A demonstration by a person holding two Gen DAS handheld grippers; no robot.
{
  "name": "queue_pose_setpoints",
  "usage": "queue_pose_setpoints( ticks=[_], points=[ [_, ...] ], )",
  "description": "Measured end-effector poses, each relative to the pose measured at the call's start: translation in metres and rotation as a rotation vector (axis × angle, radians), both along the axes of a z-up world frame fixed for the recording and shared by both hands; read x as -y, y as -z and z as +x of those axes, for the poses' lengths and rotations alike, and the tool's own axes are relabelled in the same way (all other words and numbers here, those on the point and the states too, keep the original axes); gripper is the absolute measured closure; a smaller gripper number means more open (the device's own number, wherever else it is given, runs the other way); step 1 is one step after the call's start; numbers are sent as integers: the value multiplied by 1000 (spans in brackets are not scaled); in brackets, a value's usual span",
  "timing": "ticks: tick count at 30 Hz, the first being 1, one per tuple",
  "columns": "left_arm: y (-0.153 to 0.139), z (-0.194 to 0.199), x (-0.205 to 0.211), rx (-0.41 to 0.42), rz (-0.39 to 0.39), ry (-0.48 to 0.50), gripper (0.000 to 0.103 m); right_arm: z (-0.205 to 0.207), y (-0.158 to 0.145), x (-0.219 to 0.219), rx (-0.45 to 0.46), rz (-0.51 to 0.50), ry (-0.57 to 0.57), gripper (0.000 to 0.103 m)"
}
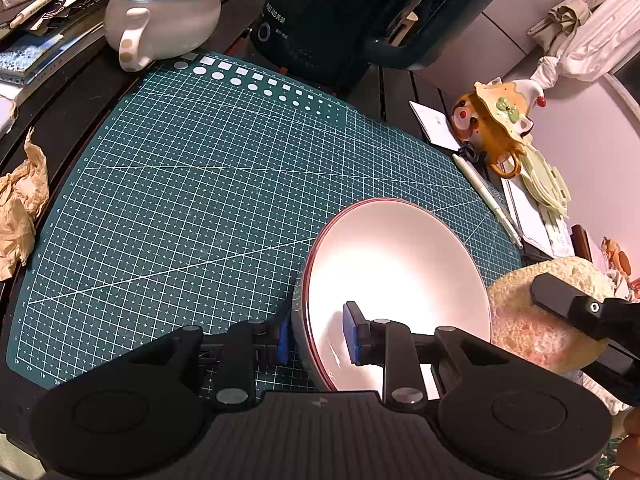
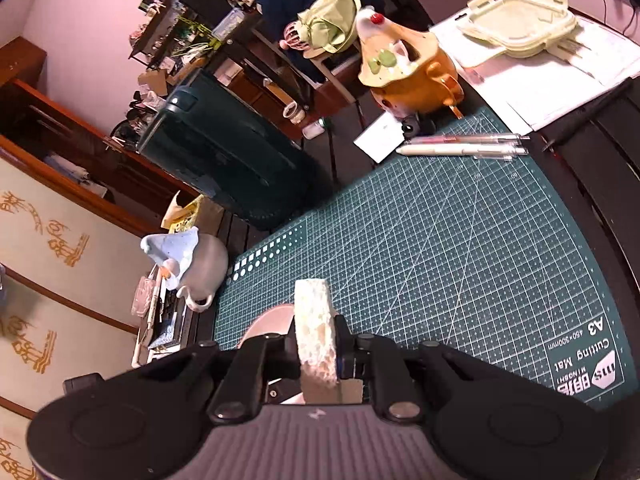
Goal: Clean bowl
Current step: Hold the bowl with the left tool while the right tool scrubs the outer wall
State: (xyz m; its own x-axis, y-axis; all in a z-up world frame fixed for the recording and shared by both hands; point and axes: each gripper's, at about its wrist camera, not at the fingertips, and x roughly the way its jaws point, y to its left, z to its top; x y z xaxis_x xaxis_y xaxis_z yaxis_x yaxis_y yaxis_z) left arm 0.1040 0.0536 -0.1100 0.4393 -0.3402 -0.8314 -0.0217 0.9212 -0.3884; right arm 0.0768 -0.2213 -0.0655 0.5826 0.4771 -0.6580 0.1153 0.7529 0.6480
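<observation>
Left wrist view: left gripper [image 1: 316, 334] clamps bowl [image 1: 394, 280] rim, tilted at mat [image 1: 180, 200] right edge; right gripper [image 2: 320, 354] pinches sponge [image 2: 314, 332] beside bowl. Scrubbing step; next, press sponge inside.

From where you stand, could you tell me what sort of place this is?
Probably a cluttered home desk or hobby table: a green cutting mat, pens and papers, and novelty ceramic teapots.

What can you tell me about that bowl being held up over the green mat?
The bowl is round and shallow, glossy white inside with a thin dark red rim and a greyish outside. It is tilted on edge above the cutting mat. The left tool pinches its rim, one pad inside, one outside. The sponge sits beside its right edge.
</observation>
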Motion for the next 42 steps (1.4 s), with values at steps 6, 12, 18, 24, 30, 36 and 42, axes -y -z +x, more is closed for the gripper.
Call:
queue_pose_setpoints(
  ticks=[6,12,18,24,30,36,42],
  points=[
    [-1,-2,2,-1,-1,-4,77,0,-6,6,11,28,12,90],
    [-2,-2,1,2,3,0,77,5,9,3,-41,24,8,90],
    [-3,-1,1,1,7,4,77,-2,-9,7,51,51,20,90],
    [-3,-1,3,1,5,3,77,2,1,7,3,56,28,90],
    [-2,0,4,2,11,7,77,1,-1,4,31,47,24,90],
    [-2,-1,3,1,8,5,77,0,-11,9,76,66,42,90],
    [-3,-1,4,1,13,5,77,5,5,3,6,37,32,90]
  ],
)
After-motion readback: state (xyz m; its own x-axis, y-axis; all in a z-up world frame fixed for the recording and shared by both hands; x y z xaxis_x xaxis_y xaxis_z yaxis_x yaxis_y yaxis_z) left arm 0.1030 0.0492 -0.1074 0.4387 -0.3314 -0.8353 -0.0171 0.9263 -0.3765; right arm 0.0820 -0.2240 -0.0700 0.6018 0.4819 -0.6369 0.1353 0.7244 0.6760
